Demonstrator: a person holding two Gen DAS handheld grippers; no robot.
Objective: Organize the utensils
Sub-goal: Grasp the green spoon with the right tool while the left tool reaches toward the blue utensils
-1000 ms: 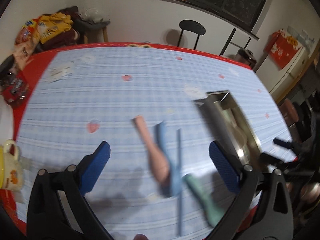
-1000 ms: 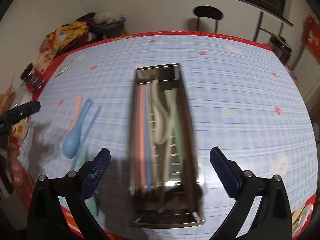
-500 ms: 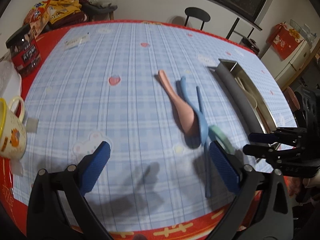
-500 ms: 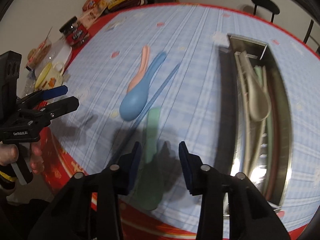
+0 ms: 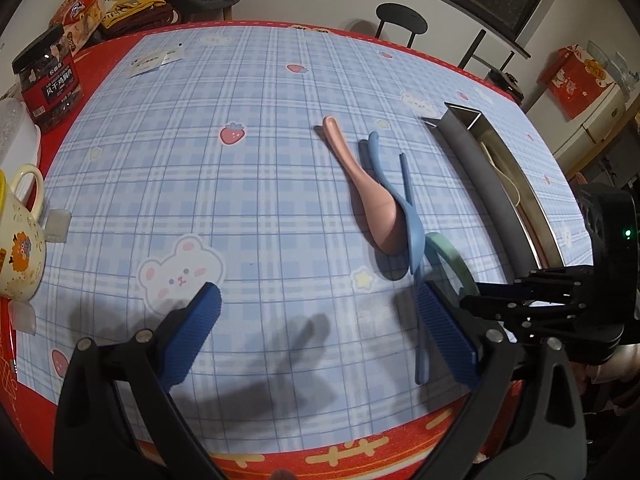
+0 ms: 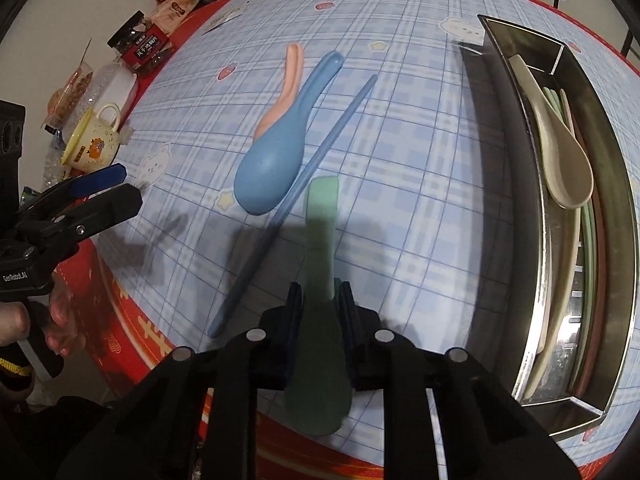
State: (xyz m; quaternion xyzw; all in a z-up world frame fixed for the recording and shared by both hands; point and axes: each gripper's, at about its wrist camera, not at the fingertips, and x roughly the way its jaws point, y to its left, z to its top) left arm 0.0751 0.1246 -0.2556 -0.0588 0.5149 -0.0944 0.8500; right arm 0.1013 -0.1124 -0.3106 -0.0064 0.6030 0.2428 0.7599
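My right gripper (image 6: 320, 294) is shut on the green spoon (image 6: 322, 216), gripping its neck near the table's front edge; the bowl hangs under the jaws. It shows in the left wrist view (image 5: 448, 256) too. A blue spoon (image 6: 276, 152), a pink spoon (image 6: 289, 76) partly under it, and a blue chopstick (image 6: 304, 180) lie on the plaid cloth to the left. The steel utensil tray (image 6: 616, 208) at right holds a beige spoon (image 6: 560, 148) and several other utensils. My left gripper (image 5: 316, 332) is open and empty, above the cloth left of the spoons.
A yellow mug (image 5: 16, 248), a dark jar (image 5: 50, 80) and snack bags (image 5: 104, 4) stand along the table's left side. A black stool (image 5: 400, 16) is behind the table. The red table border (image 5: 360, 448) runs close below both grippers.
My right gripper swung left from over the tray to the loose utensils and closed on the green spoon. My left gripper pulled back towards the front edge and stayed open.
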